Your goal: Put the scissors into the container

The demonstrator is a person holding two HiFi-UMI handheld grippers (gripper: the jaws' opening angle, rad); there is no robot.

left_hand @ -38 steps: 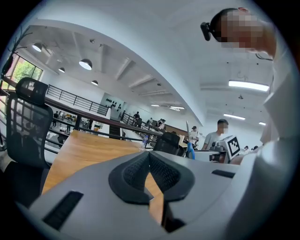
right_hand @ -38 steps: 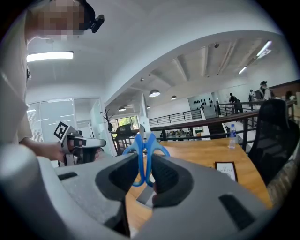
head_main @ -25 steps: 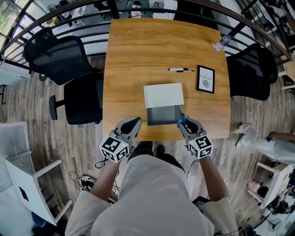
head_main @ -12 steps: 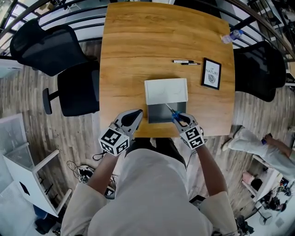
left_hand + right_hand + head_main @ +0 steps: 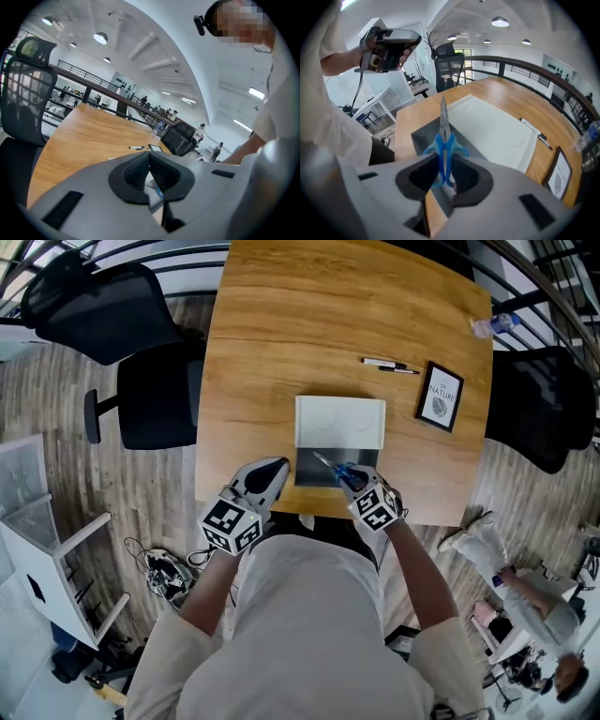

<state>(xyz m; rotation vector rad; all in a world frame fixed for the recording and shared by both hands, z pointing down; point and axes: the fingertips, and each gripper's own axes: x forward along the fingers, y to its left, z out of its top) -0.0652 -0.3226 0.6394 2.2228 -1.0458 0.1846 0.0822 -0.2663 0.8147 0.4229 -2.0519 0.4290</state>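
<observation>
With the left gripper (image 5: 266, 478) pressed together, the right gripper (image 5: 351, 480) is pinching the scissors (image 5: 444, 136) by the handles, and the slanting blades are perhaps risking snagging the container (image 5: 419, 135) wall.

container (image 5: 309, 475): near end open | white lid (image 5: 339, 421): covers far end | pen (image 5: 391, 365), picture frame (image 5: 441, 397): far right

I wear a loose, pale cream shirt (image 5: 309, 634) with short sleeves. My left gripper (image 5: 277, 466) and right gripper (image 5: 352, 486) have smooth light-grey shells that taper toward the tips. Each carries a white cube (image 5: 232, 525) printed with black square markers. Inside the shells my pads (image 5: 415, 177) are black and finely ribbed, and dark rectangular slots (image 5: 529, 204) are cut into the grey on either side. A thin black cable (image 5: 358, 96) trails from the left one.
</observation>
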